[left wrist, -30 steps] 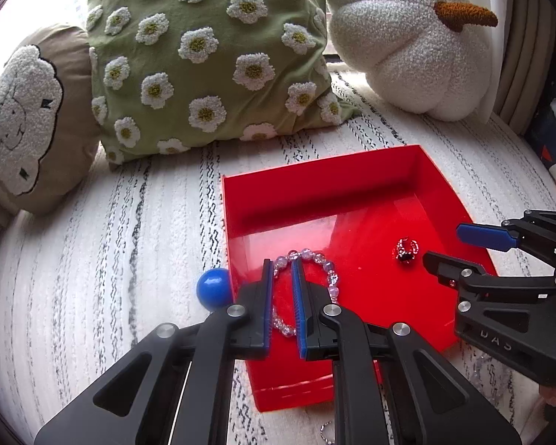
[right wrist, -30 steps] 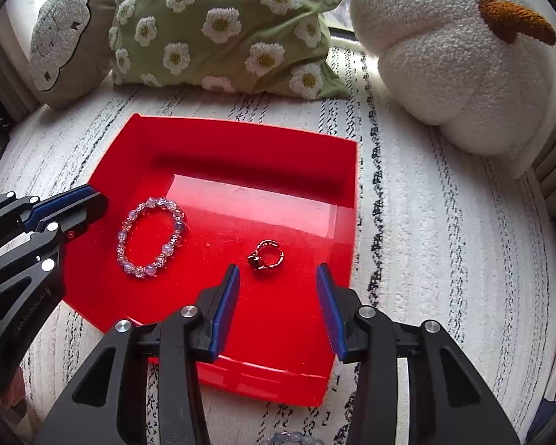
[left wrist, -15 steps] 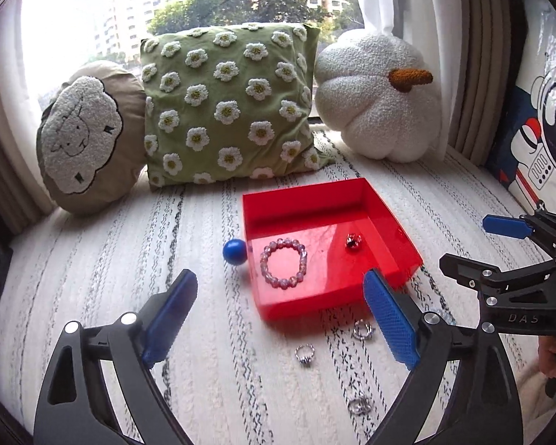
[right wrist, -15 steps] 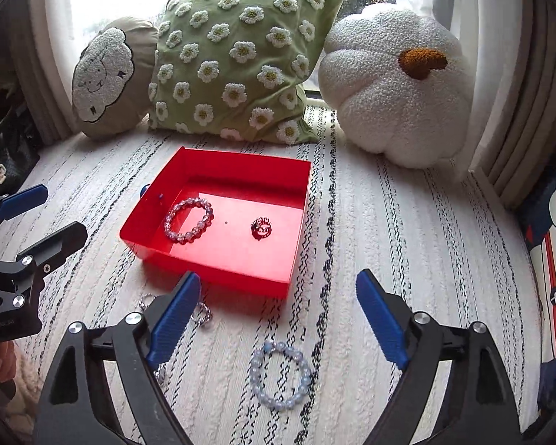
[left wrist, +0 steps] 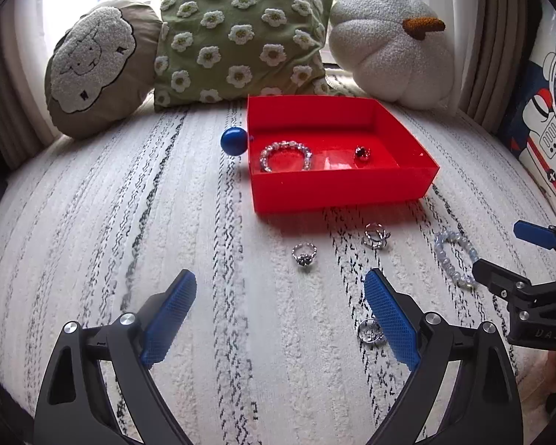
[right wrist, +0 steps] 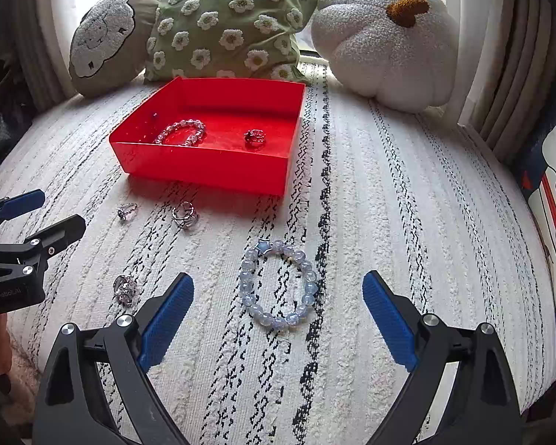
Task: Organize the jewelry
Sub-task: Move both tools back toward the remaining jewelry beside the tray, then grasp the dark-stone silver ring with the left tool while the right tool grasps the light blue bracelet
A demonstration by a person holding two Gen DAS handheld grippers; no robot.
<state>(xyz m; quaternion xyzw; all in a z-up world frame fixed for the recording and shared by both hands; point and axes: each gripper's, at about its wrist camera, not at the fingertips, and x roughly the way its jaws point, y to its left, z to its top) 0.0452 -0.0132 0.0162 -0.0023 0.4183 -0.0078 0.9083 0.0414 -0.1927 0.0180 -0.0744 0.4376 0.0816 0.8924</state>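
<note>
Red tray, open-topped, on a white rug with black dashed stripes, far centre; holds a clear beaded bracelet at left and a dark-stoned ring at right, the two apart; blue ball touching the tray's far-left outer wall; on the rug just near of the tray, two silver rings, one left, one right; a third silver ring nearer, beside the left gripper's right finger, its form hard to read there; pale blue beaded bracelet with a star bead flat on the rug, near right, lying ahead of and between the right gripper's fingers, untouched; left gripper spread wide, holding nothing; right gripper likewise spread wide and empty; far backdrop, left to right: sheep-face cushion, green daisy cushion, white pumpkin plush.
</note>
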